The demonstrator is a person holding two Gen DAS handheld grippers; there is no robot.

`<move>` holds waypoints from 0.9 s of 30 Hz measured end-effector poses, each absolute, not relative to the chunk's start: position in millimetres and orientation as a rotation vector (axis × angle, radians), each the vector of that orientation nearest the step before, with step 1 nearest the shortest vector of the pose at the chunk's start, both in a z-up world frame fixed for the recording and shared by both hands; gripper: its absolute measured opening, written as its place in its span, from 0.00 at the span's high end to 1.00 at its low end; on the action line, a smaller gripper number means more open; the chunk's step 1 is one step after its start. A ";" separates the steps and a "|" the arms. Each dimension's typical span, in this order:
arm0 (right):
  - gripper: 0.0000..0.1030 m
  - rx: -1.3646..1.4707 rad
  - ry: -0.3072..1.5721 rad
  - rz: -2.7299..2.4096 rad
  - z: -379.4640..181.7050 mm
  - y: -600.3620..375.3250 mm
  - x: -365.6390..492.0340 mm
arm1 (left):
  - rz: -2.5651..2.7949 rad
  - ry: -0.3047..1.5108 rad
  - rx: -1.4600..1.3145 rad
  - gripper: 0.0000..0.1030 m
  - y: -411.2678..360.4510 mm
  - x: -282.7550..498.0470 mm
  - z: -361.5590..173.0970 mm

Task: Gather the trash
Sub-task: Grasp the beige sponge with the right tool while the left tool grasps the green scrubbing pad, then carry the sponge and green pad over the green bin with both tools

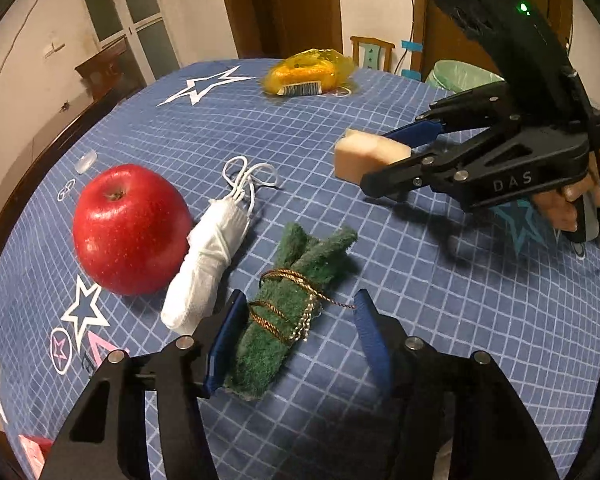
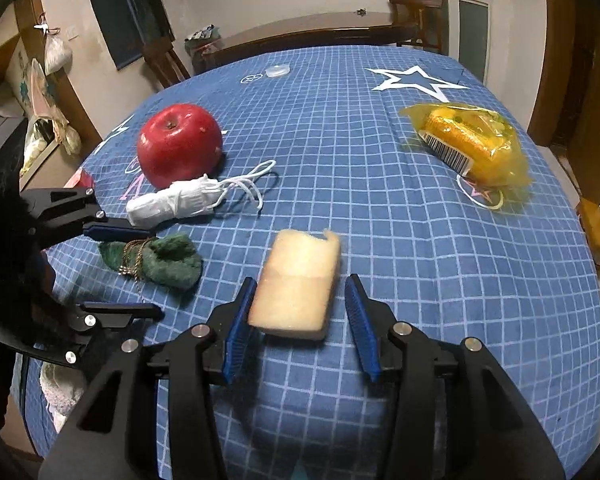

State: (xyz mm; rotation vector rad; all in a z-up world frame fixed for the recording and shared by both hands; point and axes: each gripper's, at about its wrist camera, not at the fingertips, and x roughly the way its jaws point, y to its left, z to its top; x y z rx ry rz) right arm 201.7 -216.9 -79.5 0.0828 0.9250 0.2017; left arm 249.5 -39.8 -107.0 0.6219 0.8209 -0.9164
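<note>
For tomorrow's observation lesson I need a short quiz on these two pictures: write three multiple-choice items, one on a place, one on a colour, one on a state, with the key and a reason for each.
1. What lies directly beside the red apple?
A. a rolled white cloth tied with string
B. the yellow packet
C. the pale sponge block

2. What colour is the scouring pad bundle tied with gold cord?
A. orange
B. green
C. white

3. How do the right gripper's jaws stand around the pale sponge block?
A. shut empty beside it
B. the block between them, a gap on one side
C. far above it

Key: 1 A, the rolled white cloth lies against the apple; 2 B, its fibres are dark green; 3 B, the tablecloth shows between block and one pad.
</note>
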 end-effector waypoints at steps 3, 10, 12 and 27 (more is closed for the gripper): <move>0.58 0.092 0.916 0.193 -80.2 -217.8 200.3 | -0.905 0.817 0.618 0.45 -39.3 248.7 -107.8; 0.67 0.050 0.897 0.180 -81.2 -211.3 191.6 | -0.865 0.809 0.607 0.50 -38.3 242.4 -107.3; 0.69 0.040 0.895 0.180 -81.2 -209.8 190.8 | -0.853 0.805 0.615 0.52 -38.2 238.4 -107.0; 0.72 0.116 0.833 0.196 -63.3 -235.5 162.7 | -0.803 0.810 0.571 0.87 -18.6 226.5 -89.9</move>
